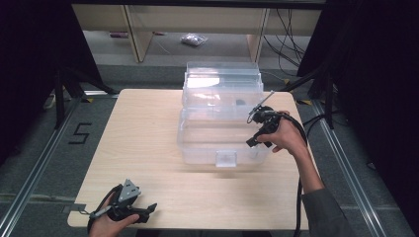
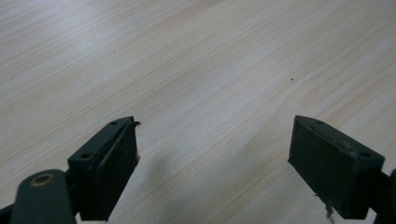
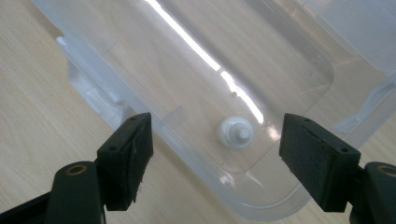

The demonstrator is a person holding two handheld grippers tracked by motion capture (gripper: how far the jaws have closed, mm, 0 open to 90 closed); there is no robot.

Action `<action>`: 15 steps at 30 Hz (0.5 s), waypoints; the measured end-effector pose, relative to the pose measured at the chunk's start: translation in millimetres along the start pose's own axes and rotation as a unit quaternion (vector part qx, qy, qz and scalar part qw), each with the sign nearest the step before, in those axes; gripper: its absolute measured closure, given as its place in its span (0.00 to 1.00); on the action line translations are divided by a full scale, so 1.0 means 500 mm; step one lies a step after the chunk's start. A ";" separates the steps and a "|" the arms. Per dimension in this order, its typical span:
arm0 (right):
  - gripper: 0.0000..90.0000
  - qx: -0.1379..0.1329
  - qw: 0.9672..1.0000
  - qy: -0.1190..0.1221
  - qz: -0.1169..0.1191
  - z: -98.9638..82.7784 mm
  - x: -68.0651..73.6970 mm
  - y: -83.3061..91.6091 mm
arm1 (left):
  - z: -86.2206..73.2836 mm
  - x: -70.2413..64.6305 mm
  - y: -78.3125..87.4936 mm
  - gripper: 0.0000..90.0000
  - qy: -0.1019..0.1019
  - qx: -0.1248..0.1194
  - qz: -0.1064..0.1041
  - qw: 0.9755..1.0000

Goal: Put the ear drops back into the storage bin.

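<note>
Clear plastic box (image 1: 222, 133), lid swung open and standing up at the far side, sits on the pale wooden table (image 1: 143, 148) right of centre, toward the far edge in the high view. Right gripper (image 1: 253, 143) held by the right hand (image 1: 286, 136) above the box's right near corner, pointing down and toward the box; jaw gap too small and dark to judge from up here. Small dark speck (image 1: 239, 102) visible through the lid wall, too faint to identify. Left gripper (image 1: 150, 208) held low at the near left edge of the table, well apart from the box, grey three-cornered plate (image 1: 128, 190) on top; left hand (image 1: 111, 222) partly cut off by the bottom border. Floor marking "5" (image 1: 80, 133) left of the table. Beyond the table, wooden shelving (image 1: 138, 29) and a crumpled bag (image 1: 193, 39), blurred. Left gripper view: left gripper (image 2: 215, 154) spread wide, nothing between the jaws, bare wood grain beneath, one tiny dark dot (image 2: 292, 78) on the table. Right gripper view: right gripper (image 3: 215, 154) likewise spread wide and empty, hovering over the box (image 3: 116, 88) at a rounded corner; small white round knob-like piece (image 3: 236, 133) lying on the box floor between the two jaws as seen, exact kind hard to tell; bright light streak (image 3: 205, 60) glaring across the plastic, washing out detail; box edges cut off at top and right.
</note>
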State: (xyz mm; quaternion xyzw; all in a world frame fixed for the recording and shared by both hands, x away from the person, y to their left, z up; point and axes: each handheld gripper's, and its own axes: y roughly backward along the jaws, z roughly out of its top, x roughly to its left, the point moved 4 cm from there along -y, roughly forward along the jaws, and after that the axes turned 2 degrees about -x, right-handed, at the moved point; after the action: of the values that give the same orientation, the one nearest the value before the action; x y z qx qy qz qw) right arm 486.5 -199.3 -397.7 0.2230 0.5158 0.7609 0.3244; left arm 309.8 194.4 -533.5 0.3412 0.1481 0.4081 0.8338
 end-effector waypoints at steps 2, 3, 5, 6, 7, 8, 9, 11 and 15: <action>0.30 -0.003 1.000 -0.004 0.002 -0.004 0.005 0.003 | 0.000 -0.001 0.002 0.17 -0.001 0.003 -0.003 1.000; 0.30 -0.003 1.000 -0.004 0.002 -0.004 0.005 0.003 | 0.000 -0.001 0.002 0.17 -0.001 0.003 -0.003 1.000; 0.30 -0.010 1.000 0.000 0.000 -0.007 0.008 0.007 | 0.000 0.000 0.001 0.17 -0.001 0.002 -0.001 1.000; 0.30 -0.013 1.000 -0.003 0.002 -0.010 0.011 0.008 | 0.000 0.000 0.001 0.17 -0.001 0.002 -0.001 1.000; 0.30 -0.016 1.000 -0.002 0.003 -0.014 0.015 0.011 | 0.000 0.000 0.001 0.17 0.000 0.002 -0.001 1.000; 0.30 -0.017 1.000 0.001 0.001 -0.015 0.015 0.012 | 0.000 0.000 0.001 0.17 0.000 0.002 -0.001 1.000; 0.30 -0.017 1.000 0.001 0.001 -0.015 0.015 0.012 | 0.000 0.000 0.001 0.17 0.000 0.002 -0.001 1.000; 0.30 -0.022 1.000 0.003 0.001 -0.020 0.016 0.014 | 0.000 0.000 0.001 0.17 0.000 0.002 -0.001 1.000; 0.30 -0.027 1.000 0.000 0.006 -0.029 0.022 0.019 | 0.000 -0.001 0.001 0.17 -0.001 0.003 -0.001 1.000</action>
State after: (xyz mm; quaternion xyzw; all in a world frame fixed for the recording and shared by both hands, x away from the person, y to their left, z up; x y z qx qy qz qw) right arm 466.6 -203.1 -394.4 0.2172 0.4936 0.7767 0.3256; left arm 309.4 194.3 -533.4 0.3437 0.1488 0.4069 0.8332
